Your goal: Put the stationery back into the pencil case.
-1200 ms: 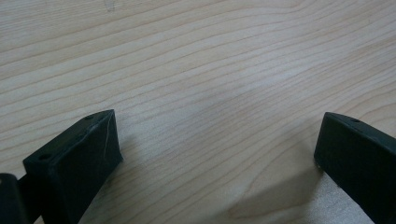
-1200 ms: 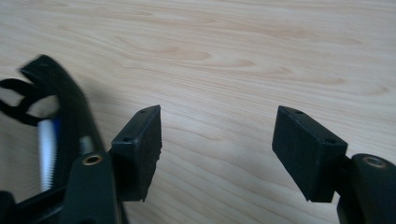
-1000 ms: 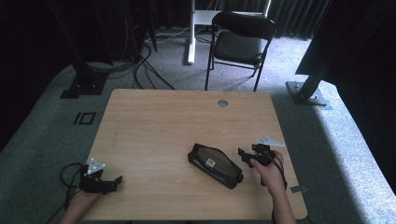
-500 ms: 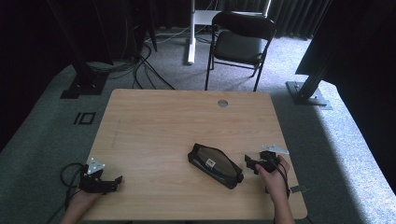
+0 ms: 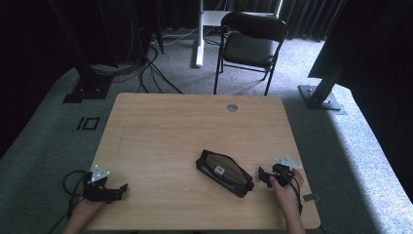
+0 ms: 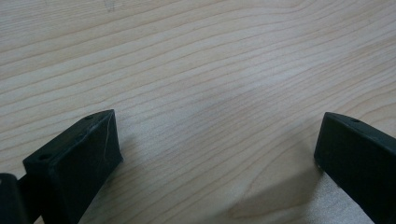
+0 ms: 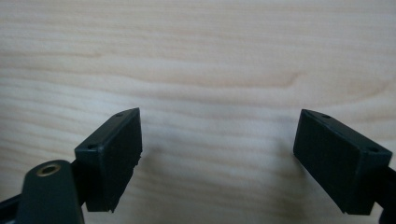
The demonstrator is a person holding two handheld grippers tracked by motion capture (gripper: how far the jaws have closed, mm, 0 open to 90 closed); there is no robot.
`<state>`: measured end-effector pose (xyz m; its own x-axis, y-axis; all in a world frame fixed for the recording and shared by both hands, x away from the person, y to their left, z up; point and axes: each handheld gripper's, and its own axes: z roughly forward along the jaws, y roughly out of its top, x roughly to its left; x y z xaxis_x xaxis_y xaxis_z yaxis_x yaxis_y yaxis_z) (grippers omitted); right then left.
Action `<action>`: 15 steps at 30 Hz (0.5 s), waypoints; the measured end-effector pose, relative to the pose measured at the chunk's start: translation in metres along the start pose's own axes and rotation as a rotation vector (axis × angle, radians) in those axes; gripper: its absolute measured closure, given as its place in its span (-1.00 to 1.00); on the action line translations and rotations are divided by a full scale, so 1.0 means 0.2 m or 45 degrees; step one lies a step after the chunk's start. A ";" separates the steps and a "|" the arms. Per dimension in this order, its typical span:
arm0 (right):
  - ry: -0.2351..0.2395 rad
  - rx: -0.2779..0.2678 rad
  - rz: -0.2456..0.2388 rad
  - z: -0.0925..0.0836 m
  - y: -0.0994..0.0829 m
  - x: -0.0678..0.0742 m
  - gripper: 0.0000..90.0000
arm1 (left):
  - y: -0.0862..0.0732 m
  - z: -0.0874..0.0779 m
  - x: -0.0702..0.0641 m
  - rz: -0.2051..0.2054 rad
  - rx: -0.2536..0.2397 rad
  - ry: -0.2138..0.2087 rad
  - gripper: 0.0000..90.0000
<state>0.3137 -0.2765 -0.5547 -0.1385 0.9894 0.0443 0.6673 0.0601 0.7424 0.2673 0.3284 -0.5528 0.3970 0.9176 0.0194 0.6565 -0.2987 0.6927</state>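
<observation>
High view: the black pouch (image 5: 224,172) lies slantwise on the wooden table (image 5: 195,126), near its near right edge. Just right of it sits the right gripper (image 5: 262,176), whose jaws have just been opening and stand wide on nothing. Far left, the left gripper (image 5: 122,187) rests wide open, empty.

We cannot read the small white label (image 5: 219,170) on the black pouch (image 5: 225,172); it is too small in the high view. Beside the pouch, the hand (image 5: 287,191) covers much of the right claw (image 5: 263,176), and both forearms are cut off by the lower edge. In the left gripper view, the left claw (image 6: 217,140) has both black jaws cropped at the bottom.
</observation>
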 end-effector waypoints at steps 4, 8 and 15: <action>-0.030 0.003 0.030 -0.01 -0.02 -0.02 -0.69 | 0.00 0.00 0.00 -0.001 -0.001 0.000 -0.99; -0.073 0.016 0.022 -0.02 -0.04 -0.02 -0.69 | 0.00 0.00 0.00 -0.001 0.000 0.000 -0.99; -0.106 0.015 0.054 -0.04 -0.05 -0.02 -0.70 | 0.00 0.00 0.00 0.000 0.000 0.000 -0.99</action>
<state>0.3027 -0.2827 -0.5572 -0.0486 0.9986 0.0195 0.6796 0.0188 0.7333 0.2673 0.3284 -0.5528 0.3968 0.9177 0.0191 0.6567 -0.2984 0.6927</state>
